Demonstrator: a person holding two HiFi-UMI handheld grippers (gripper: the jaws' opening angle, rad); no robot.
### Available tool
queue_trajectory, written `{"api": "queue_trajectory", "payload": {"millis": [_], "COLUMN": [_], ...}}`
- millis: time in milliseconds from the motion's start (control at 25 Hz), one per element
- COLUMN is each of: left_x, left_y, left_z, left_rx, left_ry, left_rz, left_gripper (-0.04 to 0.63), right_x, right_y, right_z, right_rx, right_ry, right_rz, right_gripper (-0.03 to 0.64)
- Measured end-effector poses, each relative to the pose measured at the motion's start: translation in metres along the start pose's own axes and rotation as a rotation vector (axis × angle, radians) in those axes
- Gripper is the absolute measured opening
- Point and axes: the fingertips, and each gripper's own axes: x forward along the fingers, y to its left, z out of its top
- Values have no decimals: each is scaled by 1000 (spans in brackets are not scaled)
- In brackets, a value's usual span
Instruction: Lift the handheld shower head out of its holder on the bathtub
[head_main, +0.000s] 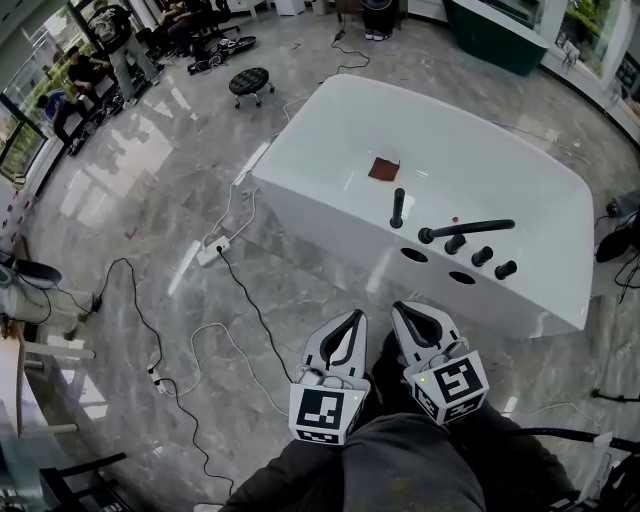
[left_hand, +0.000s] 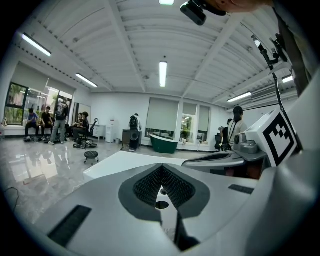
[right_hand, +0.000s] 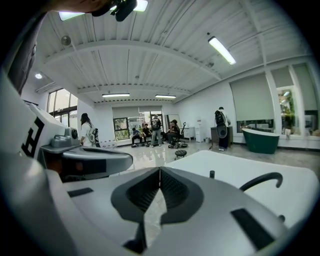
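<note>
Both my grippers, left (head_main: 352, 320) and right (head_main: 402, 310), are pinched closed on nothing, side by side just short of the white bathtub (head_main: 520, 190). On its near ledge I count one shower head (head_main: 397, 208) standing upright, one curved spout (head_main: 470, 229), three knobs (head_main: 482, 256) and two oval holes (head_main: 414, 254). The shower head's holder is too small to make out. The shower head stands well ahead of my right tips, untouched.

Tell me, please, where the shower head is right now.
In the head view, the shower head stands upright on the near rim of the tub, right of centre, just left of the spout.
</note>
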Motion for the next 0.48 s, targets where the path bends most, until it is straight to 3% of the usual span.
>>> {"api": "queue_trajectory", "payload": {"millis": [480], "left_x": [89], "left_y": [27], "left_z": [-3], "left_rx": [28], "left_ry": [87], "left_rz": [-46], "left_gripper": [3], "right_x": [58], "right_y": [-71], "right_z": [-3], "right_rx": [85], "right_ry": [4], "right_rz": [-42], "right_gripper": [3]}}
